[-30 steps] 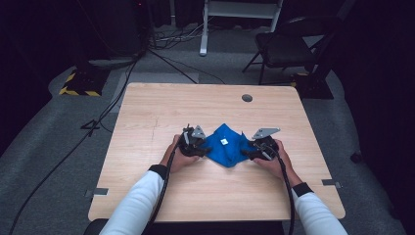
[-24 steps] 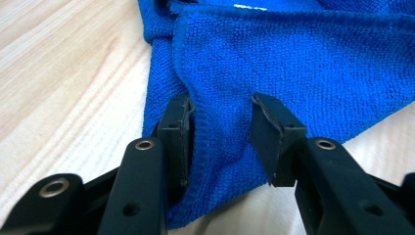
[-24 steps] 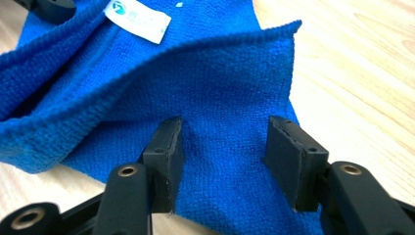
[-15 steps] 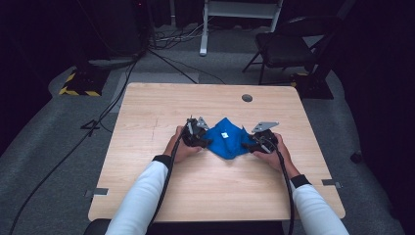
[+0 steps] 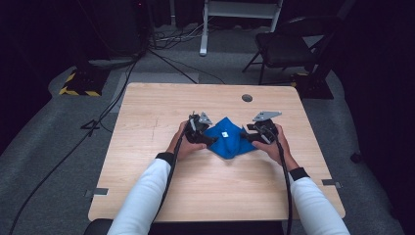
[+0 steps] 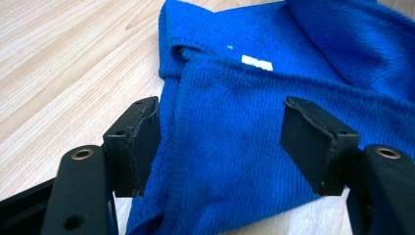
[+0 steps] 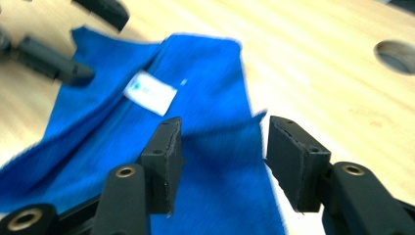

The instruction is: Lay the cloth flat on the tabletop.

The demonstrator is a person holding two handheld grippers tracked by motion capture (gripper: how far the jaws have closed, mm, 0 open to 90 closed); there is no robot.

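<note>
Both grippers, left gripper (image 5: 211, 140) and right gripper (image 5: 243, 136), stand released astride the crumpled blue towel (image 5: 226, 142) at mid-frame on the table (image 5: 156, 107), their jaws having just spread wider than before.

Recording studio or lab workspace, dimly lit.

A light wooden table (image 5: 161, 112) with a round cable hole (image 5: 247, 98) stands on grey carpet (image 5: 54, 147). Black cables (image 5: 161, 41) run across the floor toward a white equipment stand (image 5: 203, 29). A black folding chair (image 5: 286, 46) stands behind the table. A base marked with yellow-and-black hazard tape (image 5: 78, 85) sits at the far left. The surroundings are dark.
</note>
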